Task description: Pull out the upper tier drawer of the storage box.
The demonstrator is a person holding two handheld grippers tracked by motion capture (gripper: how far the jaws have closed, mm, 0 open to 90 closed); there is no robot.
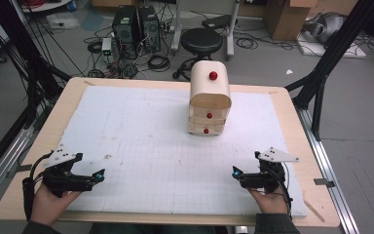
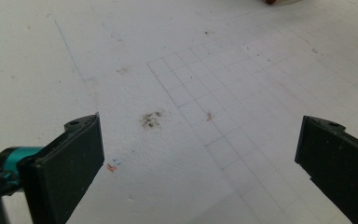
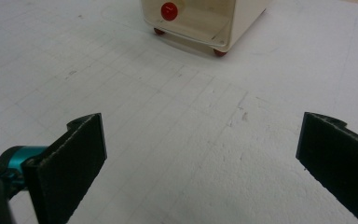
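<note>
A small cream drawer cabinet (image 1: pixel 209 100) with red knobs (image 1: pixel 213 75) stands upright at the back middle of the white gridded board (image 1: pixel 141 126). Its bottom drawer and red feet show at the top of the right gripper view (image 3: pixel 200 21). My left gripper (image 1: pixel 97 174) rests at the front left of the board, held in a hand, jaws wide apart with nothing between them (image 2: pixel 200 154). My right gripper (image 1: pixel 235 172) sits at the front right, also open and holding nothing (image 3: pixel 203 158). Both are well short of the cabinet.
The board lies on a wooden table (image 1: pixel 292 112). A dark smudge (image 2: pixel 151 120) marks the board ahead of the left gripper. Beyond the table are a black stool (image 1: pixel 202 41), computer towers (image 1: pixel 136 27), cables and black tripod legs (image 1: pixel 321 73).
</note>
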